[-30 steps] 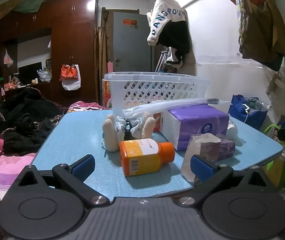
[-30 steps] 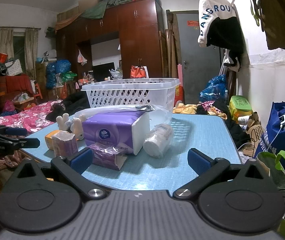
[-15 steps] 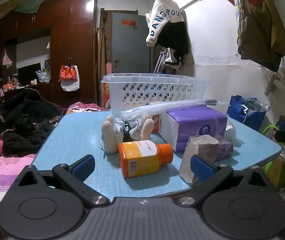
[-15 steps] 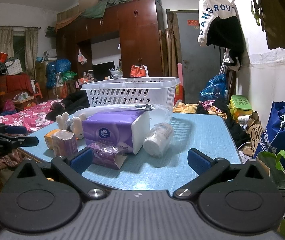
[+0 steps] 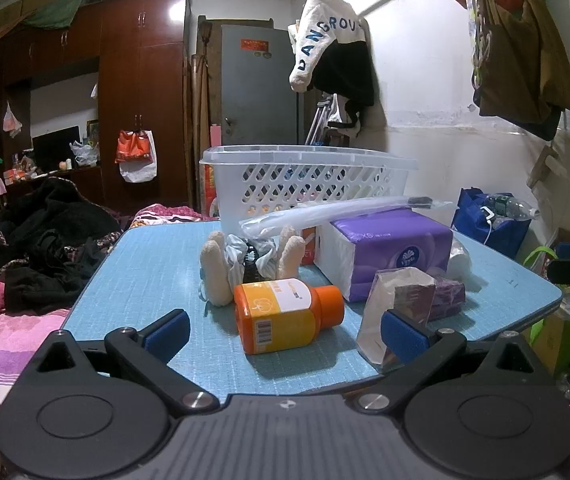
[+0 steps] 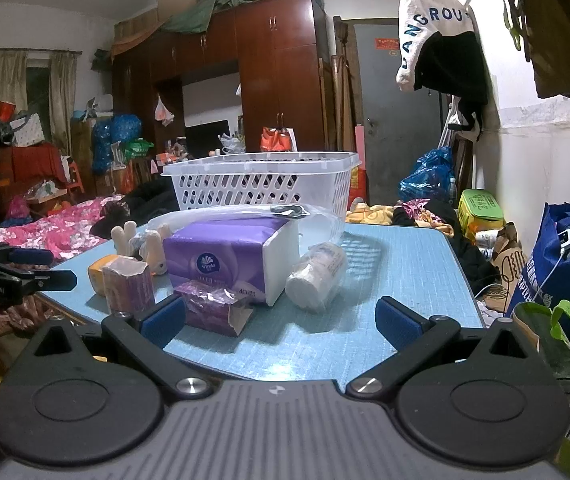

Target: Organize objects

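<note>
The blue worktop (image 5: 157, 256) carries everything, and places here are given from the purple tissue pack (image 5: 393, 248) lying near its middle. Behind that pack, at the far edge, stands the white lattice basket (image 5: 305, 184). A long clear plastic bag (image 5: 341, 210) lies across the top of the pack. Left of the pack in the left wrist view sits a bundle of cream plush pieces and cloth (image 5: 245, 260), touching or nearly so. In front of the pack, an orange bottle (image 5: 285, 316) lies on its side, cap toward the pack. Also in front stands a small wrapped tissue packet (image 5: 397, 304), with a flat purple packet (image 6: 213, 312) just beside it. On the pack's other side a clear-wrapped white roll (image 6: 317, 276) lies against it.

The left gripper (image 5: 285, 330) is spread wide and empty, short of the bottle. The right gripper (image 6: 281, 320) is likewise spread wide, holding nothing, before the flat packet.
</note>
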Motion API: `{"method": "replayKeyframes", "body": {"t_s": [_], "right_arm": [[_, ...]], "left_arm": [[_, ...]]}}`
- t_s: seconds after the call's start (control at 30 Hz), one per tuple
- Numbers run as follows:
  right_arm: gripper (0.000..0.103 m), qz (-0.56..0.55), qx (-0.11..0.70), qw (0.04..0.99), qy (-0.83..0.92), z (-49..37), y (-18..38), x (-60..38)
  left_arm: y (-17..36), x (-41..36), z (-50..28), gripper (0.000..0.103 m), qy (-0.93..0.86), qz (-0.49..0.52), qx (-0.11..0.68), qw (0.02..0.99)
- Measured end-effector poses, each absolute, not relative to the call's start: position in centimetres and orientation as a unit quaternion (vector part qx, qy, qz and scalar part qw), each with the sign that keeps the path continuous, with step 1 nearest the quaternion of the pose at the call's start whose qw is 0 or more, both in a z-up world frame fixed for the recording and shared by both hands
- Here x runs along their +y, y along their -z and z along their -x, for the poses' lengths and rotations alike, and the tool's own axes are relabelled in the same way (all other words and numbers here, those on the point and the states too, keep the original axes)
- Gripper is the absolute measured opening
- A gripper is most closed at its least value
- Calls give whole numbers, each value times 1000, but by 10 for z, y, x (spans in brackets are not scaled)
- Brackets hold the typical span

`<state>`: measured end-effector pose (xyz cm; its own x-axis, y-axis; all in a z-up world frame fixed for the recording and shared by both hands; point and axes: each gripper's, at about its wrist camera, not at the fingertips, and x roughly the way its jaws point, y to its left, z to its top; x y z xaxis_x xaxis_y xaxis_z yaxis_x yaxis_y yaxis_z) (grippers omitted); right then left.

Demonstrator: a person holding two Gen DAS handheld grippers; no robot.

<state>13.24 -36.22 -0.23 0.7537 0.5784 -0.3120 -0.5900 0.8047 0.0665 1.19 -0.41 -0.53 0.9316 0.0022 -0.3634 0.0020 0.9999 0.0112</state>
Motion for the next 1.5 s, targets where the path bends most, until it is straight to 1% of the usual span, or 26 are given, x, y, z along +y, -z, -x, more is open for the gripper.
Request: {"method": "replayKeyframes", "body": {"t_s": [0.8, 0.9, 1.0, 1.2, 1.3, 1.4, 1.5], "right_arm": [[103, 24, 160, 937, -309, -131, 2, -361], [103, 31, 140, 941, -306, -128, 2, -362], [103, 6, 117, 942, -316, -128, 3, -368], [103, -3, 75, 955, -286, -131, 5, -371], [103, -6, 79, 953, -291, -134, 8, -369], [103, -8, 83, 952, -296, -135, 13, -360], [103, 10, 105, 946, -307, -138, 20, -345]], "left_arm": [[7, -6, -13, 102, 3, -7, 184, 983], [5, -4, -10, 102, 7, 1, 170, 985], [1, -3, -5, 102, 4, 2, 147, 989], [-2, -2, -6, 103, -8, -15, 109, 994], [-2, 3, -11, 103, 5, -10, 97, 995], [1, 8, -18, 103, 7, -1, 111, 994], [5, 10, -22, 103, 6, 1, 120, 993]]}}
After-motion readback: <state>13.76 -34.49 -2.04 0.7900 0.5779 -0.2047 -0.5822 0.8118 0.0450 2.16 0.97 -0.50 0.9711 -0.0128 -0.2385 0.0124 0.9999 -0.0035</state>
